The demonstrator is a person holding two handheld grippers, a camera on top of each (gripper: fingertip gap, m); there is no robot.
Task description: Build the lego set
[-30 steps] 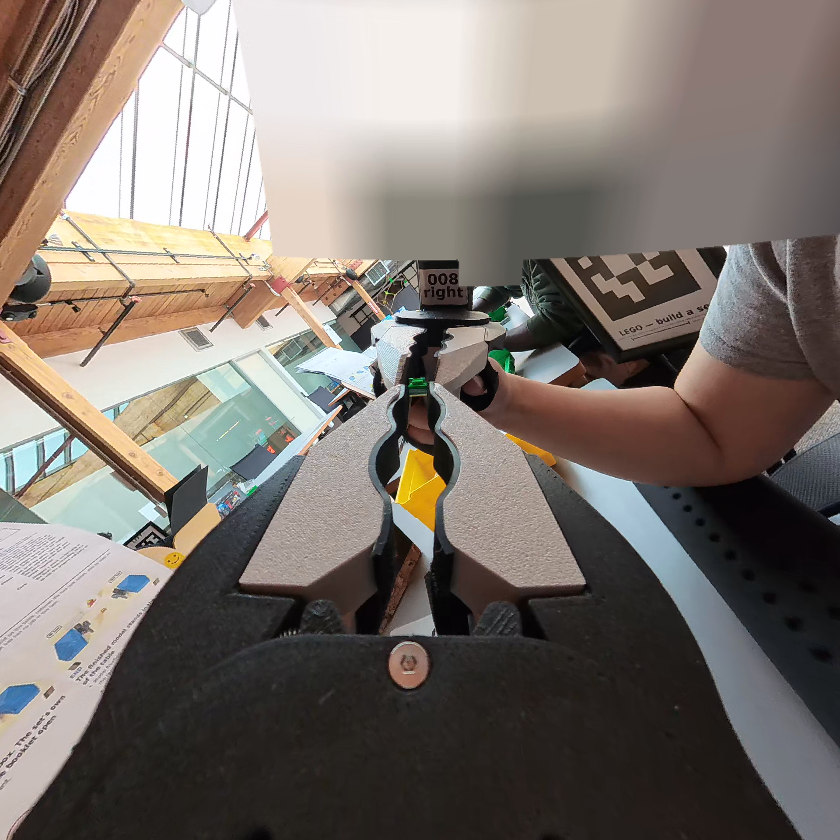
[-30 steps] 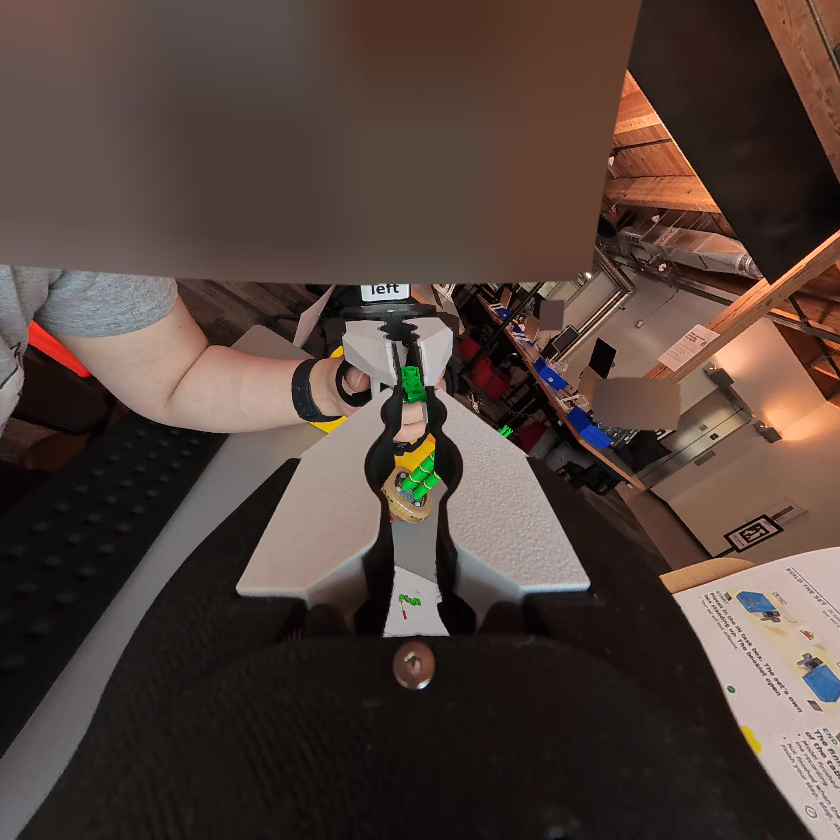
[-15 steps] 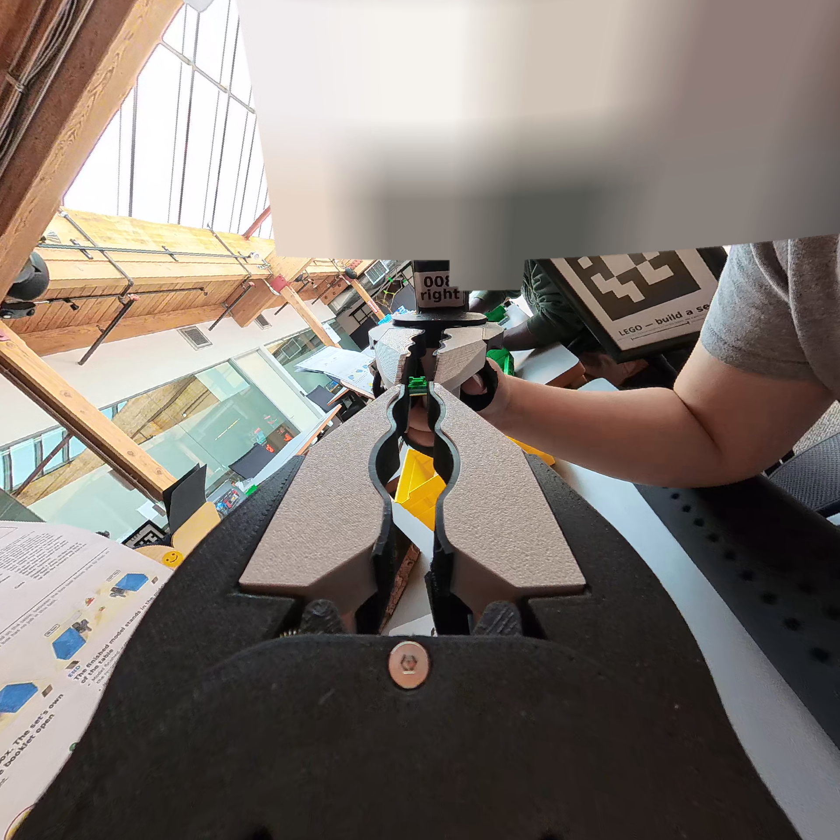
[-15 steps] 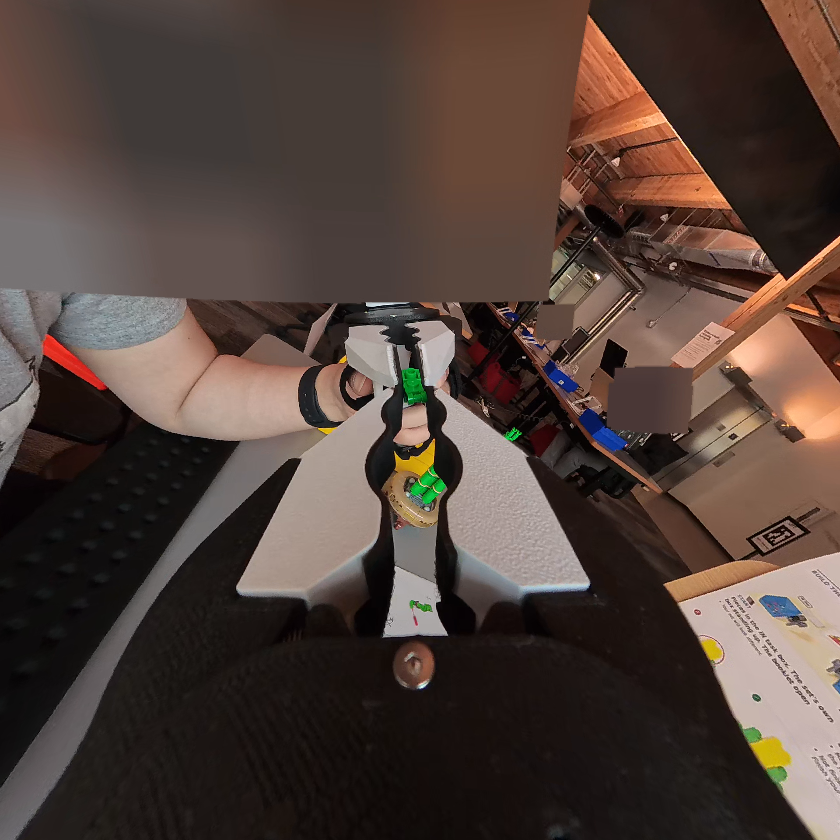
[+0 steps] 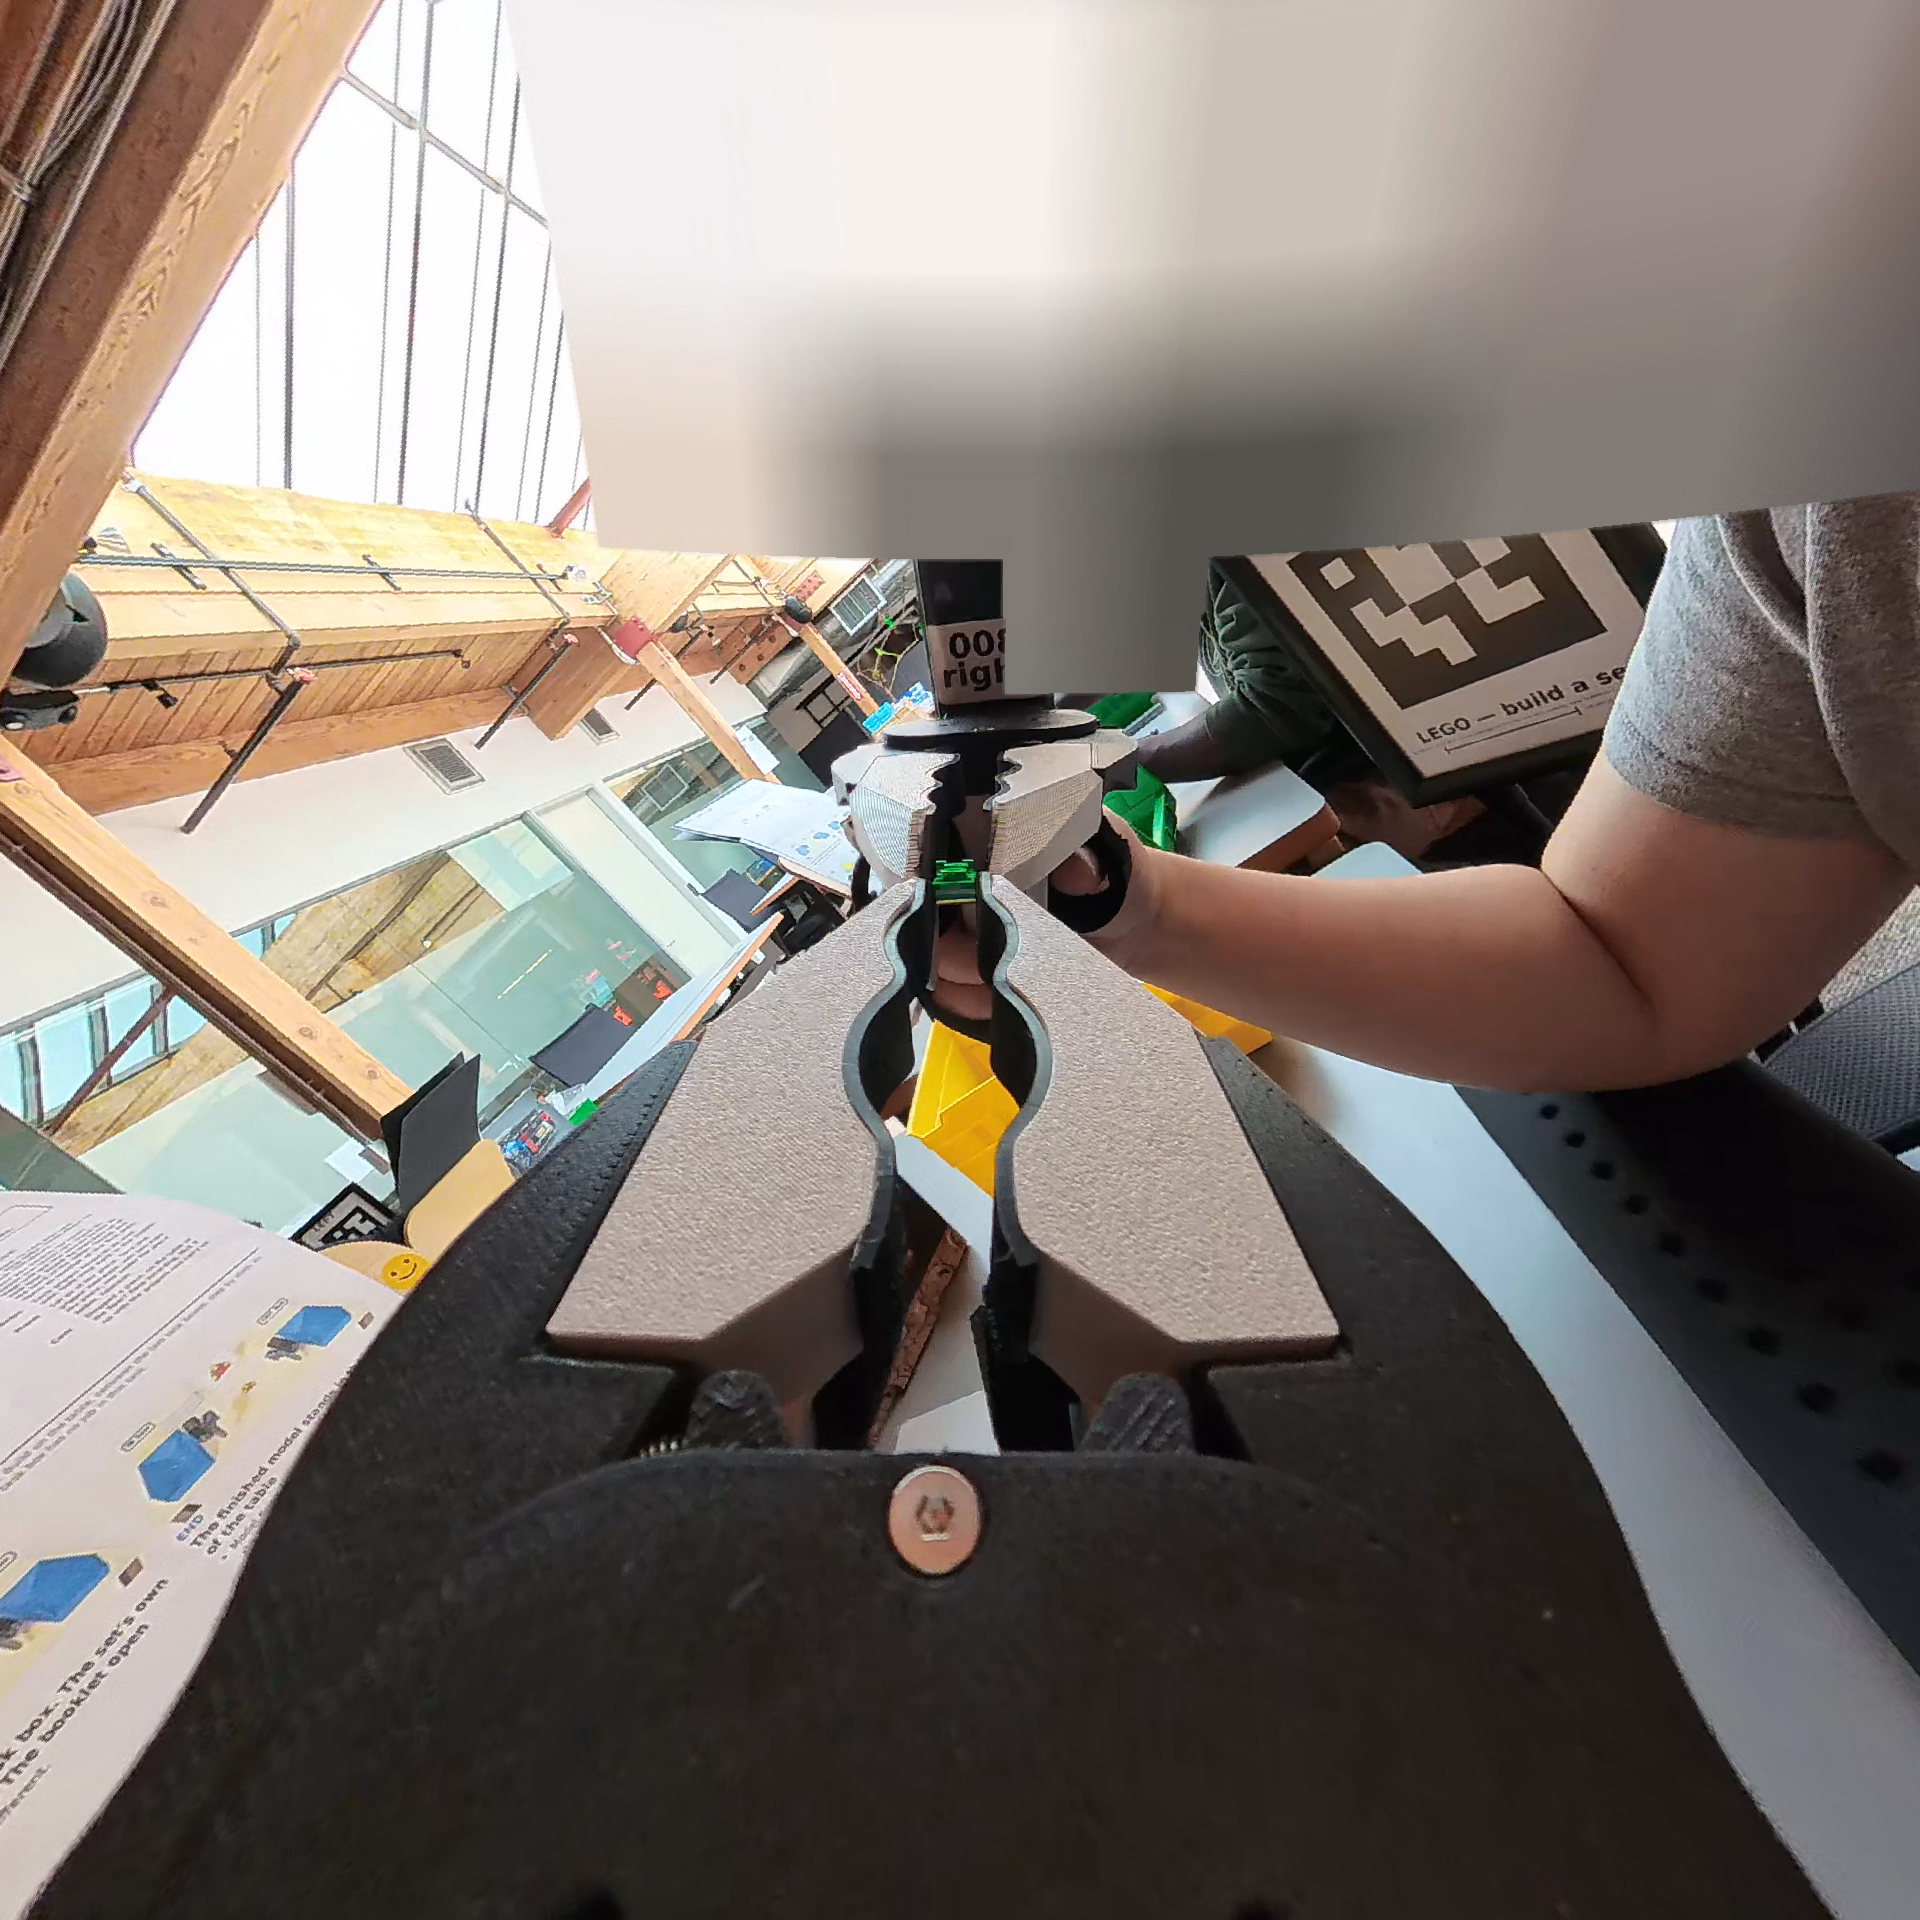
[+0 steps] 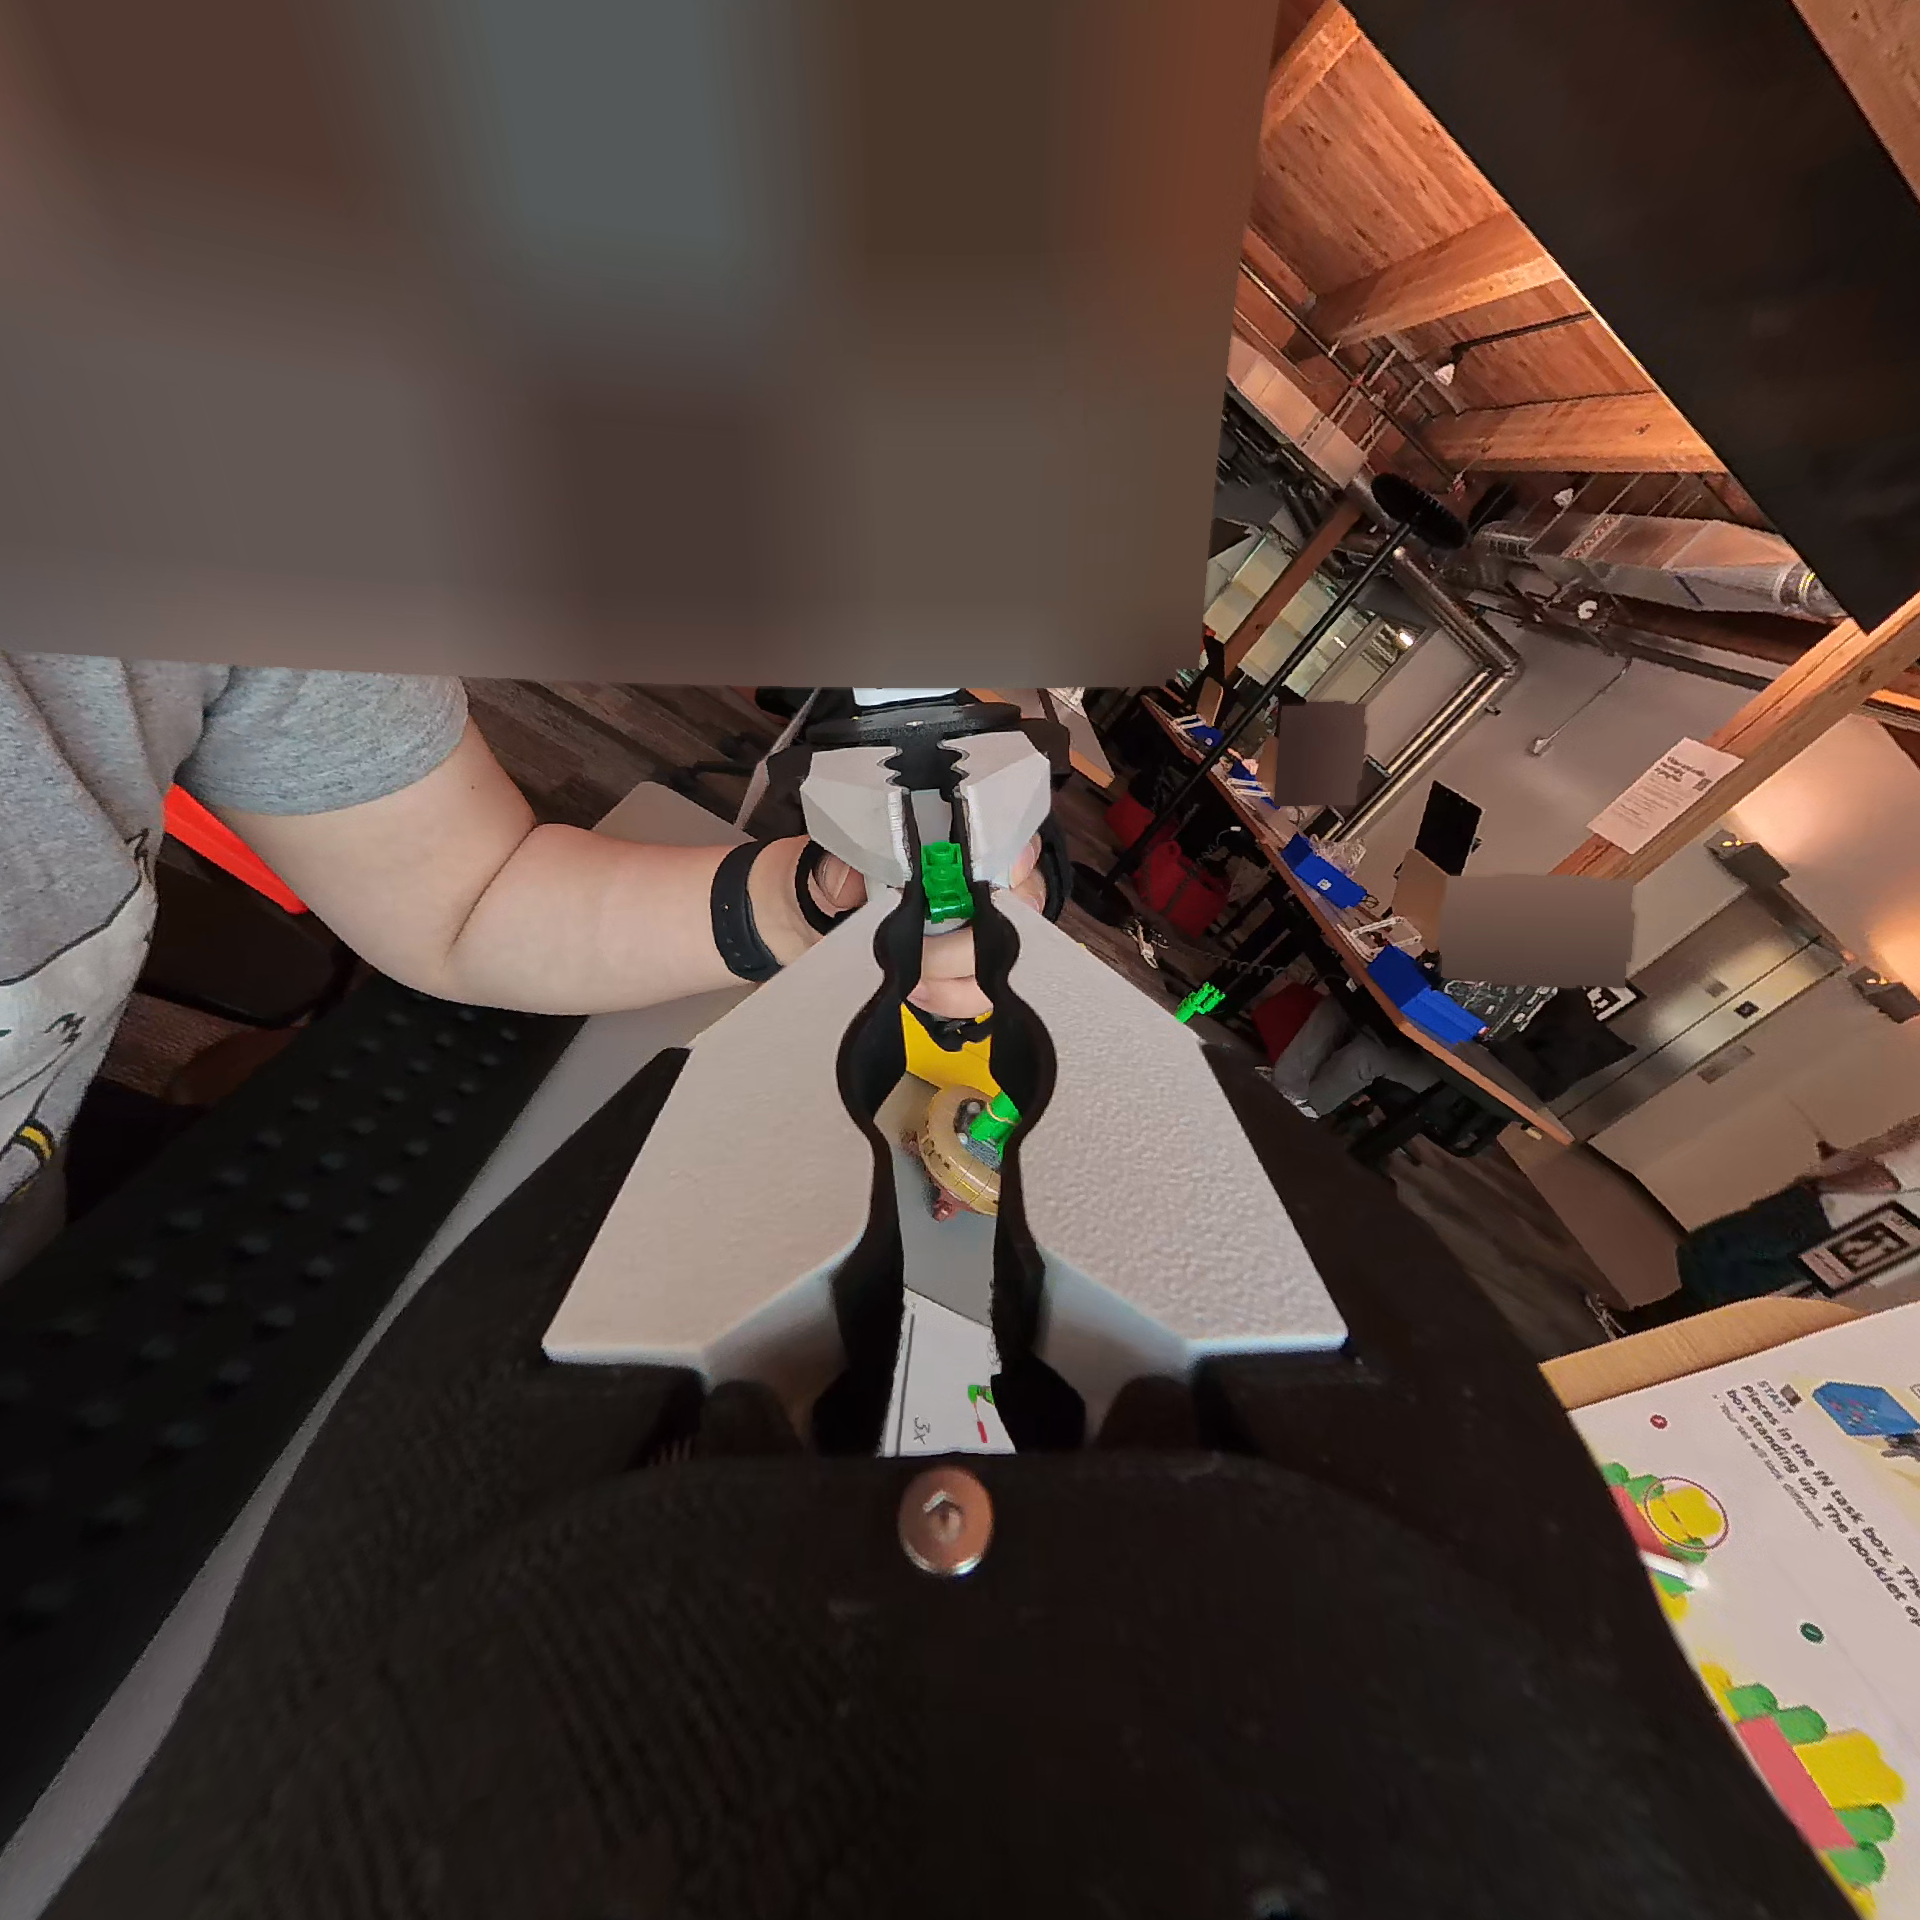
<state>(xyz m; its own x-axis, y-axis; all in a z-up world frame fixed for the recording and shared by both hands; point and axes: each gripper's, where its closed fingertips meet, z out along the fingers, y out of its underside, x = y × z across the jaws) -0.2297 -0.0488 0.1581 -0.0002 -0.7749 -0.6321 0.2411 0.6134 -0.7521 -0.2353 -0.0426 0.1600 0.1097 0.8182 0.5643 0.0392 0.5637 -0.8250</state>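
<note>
My two grippers are held up above the table, tip to tip. In the left wrist view my left gripper is shut on a small green lego piece, and the right gripper faces it and touches the same piece. In the right wrist view my right gripper is shut on the near end of the green piece, which looks like two small stacked bricks. Its far end sits between the fingers of the left gripper. A tan round lego model with green pieces lies on the table below.
A yellow bin stands on the white table under the grippers. An instruction booklet lies at the side, also in the right wrist view. A black perforated mat runs along the table edge. A marker sign stands behind. The grippers are tip to tip, or close to it.
Both grippers stay tip to tip on the green piece. The right gripper has tilted a little, so more of the booklet shows and the tan model sits lower in its gap.
</note>
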